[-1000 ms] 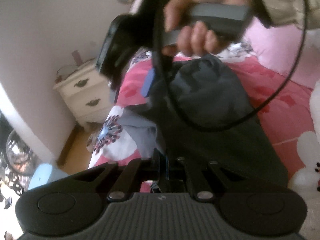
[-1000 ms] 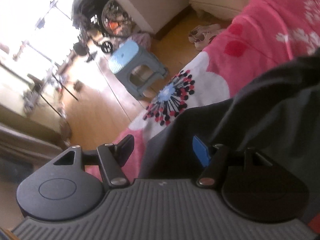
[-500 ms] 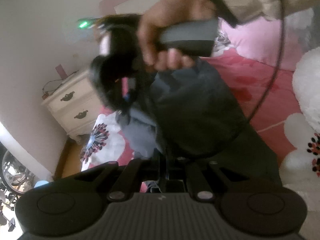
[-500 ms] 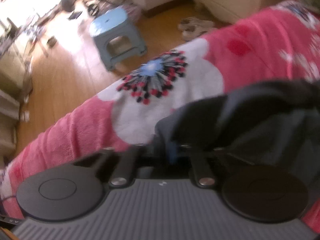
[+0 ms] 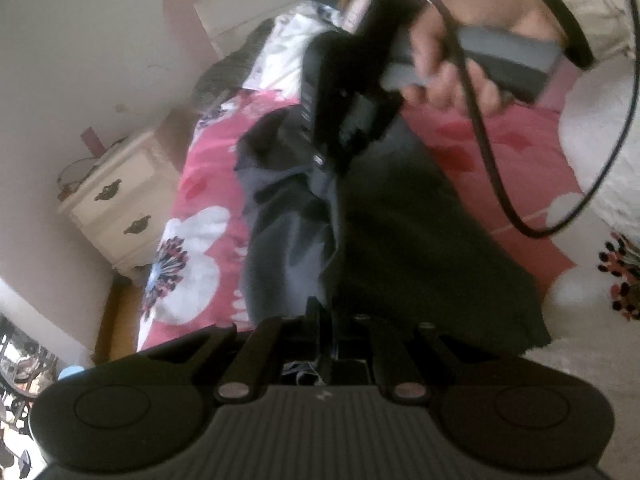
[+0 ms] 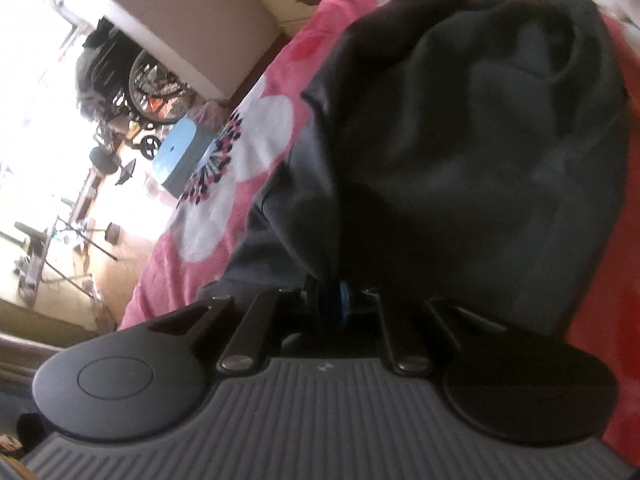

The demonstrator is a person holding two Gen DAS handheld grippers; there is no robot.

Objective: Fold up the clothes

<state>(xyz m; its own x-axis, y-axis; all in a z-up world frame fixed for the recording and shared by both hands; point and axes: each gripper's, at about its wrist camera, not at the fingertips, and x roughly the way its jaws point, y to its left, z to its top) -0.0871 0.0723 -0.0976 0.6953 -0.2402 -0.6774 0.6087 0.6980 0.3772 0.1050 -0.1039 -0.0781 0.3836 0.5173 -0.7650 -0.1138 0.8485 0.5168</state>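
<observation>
While both tongs grip cloth, the scene reads:
Nightstand (image 5: 116, 204): beside the bed's left edge.
Left tongs (image 5: 326, 332): clamped on the dark garment (image 5: 400, 232).
Garment: draped across the pink flowered bed (image 5: 500, 168), partly lifted.
Right tongs (image 6: 330, 300): clamped on the garment's bunched edge.
</observation>
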